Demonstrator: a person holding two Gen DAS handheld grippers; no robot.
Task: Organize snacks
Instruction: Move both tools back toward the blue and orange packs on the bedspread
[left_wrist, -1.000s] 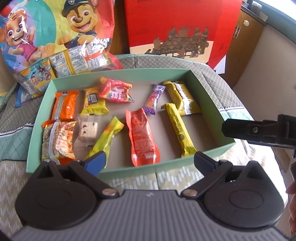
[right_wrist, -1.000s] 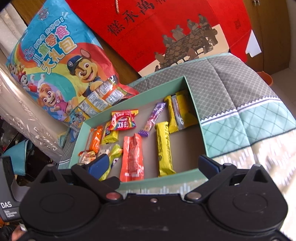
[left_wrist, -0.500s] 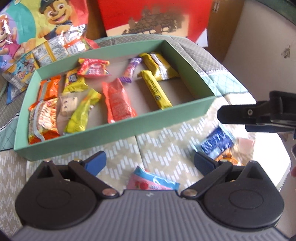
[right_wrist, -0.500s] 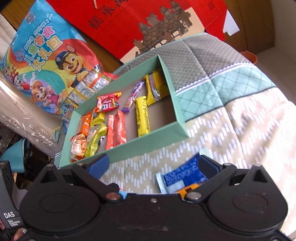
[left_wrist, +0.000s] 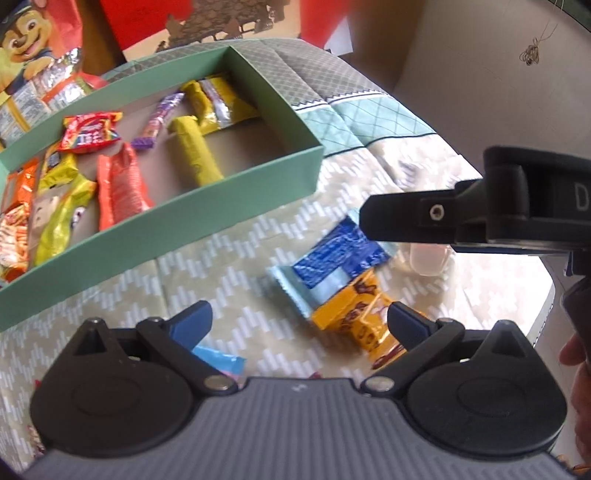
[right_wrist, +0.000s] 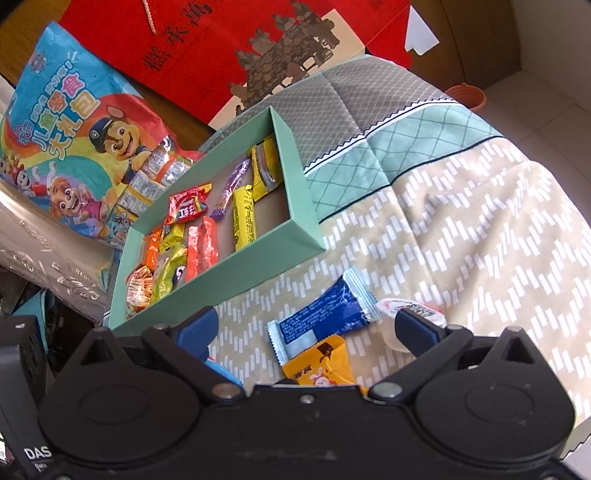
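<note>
A green box (left_wrist: 184, 229) on the patterned cloth holds several wrapped snacks, among them a long yellow bar (left_wrist: 194, 151) and a red-orange packet (left_wrist: 120, 184). In front of the box lie a blue packet (left_wrist: 340, 254), an orange-yellow packet (left_wrist: 354, 314) partly under it, and a white jelly cup (left_wrist: 428, 258). My left gripper (left_wrist: 299, 323) is open just short of these, empty. The right gripper's finger (left_wrist: 399, 218) reaches in above the blue packet. In the right wrist view my right gripper (right_wrist: 306, 328) is open over the blue packet (right_wrist: 325, 321), orange packet (right_wrist: 321, 365) and cup (right_wrist: 402, 310), beside the box (right_wrist: 229, 280).
A light-blue packet (left_wrist: 218, 360) lies under my left finger. A cartoon snack bag (right_wrist: 74, 140) and a red gift bag (right_wrist: 221, 44) stand behind the box. The cloth drops off at the right, where an orange pot (right_wrist: 465, 96) sits. A hand (left_wrist: 576, 350) shows at the right edge.
Both grippers have drawn back from over the box toward the near side and swung right. The loose blue, orange and light-blue packets and the cup have come into view.
</note>
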